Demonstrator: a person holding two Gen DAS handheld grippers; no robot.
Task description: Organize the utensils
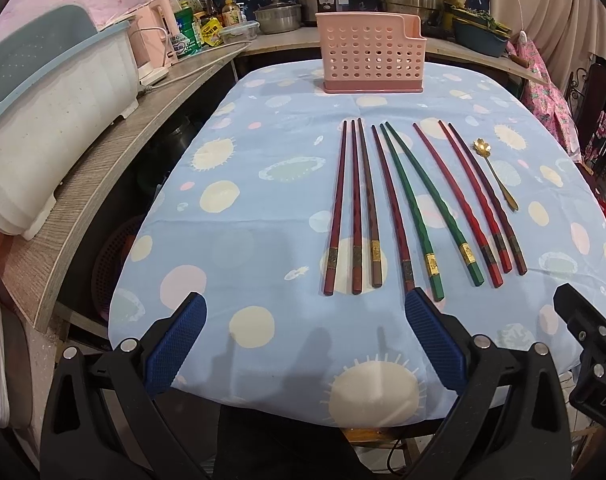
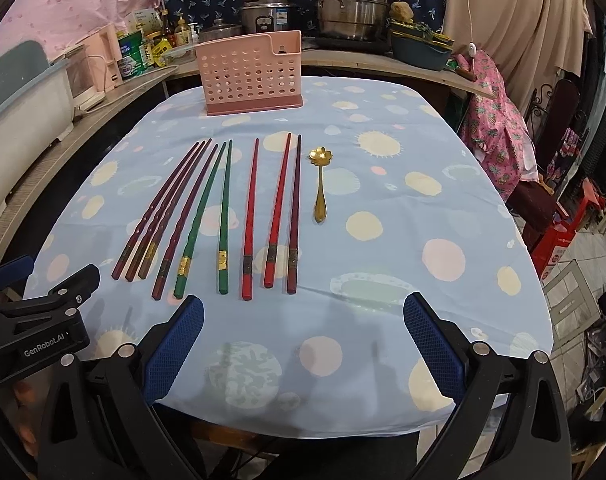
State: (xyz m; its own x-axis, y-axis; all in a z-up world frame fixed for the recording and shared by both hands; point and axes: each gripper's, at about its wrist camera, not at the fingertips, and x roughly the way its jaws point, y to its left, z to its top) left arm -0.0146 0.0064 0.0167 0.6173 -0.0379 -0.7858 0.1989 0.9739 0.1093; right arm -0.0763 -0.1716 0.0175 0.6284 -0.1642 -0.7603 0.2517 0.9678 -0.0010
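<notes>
1. So: nothing is picked up yet. My left gripper (image 1: 305,344) and my right gripper (image 2: 303,340) both hover over the near edge of the table (image 2: 443,184), jaws spread wide, nothing between the blue pads (image 1: 435,344).

2. Task items lie flat on the blue spotted tablecloth (image 1: 263,216) in a rough row, thick ends toward me: three dark red chopsticks (image 1: 353,208) close together on the left, one more dark red chopstick (image 1: 391,204) beside them, two green chopsticks (image 2: 211,212) with gold bands, then three red chopsticks (image 2: 277,212) on the right.

3. A gold flower-bowl spoon (image 2: 321,184) lies just right of the last chopstick, apart from it, bowl pointing away from me.

4. The pink perforated utensil holder (image 1: 371,54) stands upright at the far end of the table, well apart from the row. I cannot see inside it.

5. Judgement: this is the opening step, choosing a first item.

6. Next move, as I judge it: lower one gripper over a thick end, narrow the jaws across a single stick, and lift it clear of its neighbours. The three leftmost lie nearly touching, so a clean single grasp there looks hard; the spoon or an outlying red stick seems easier.
</notes>
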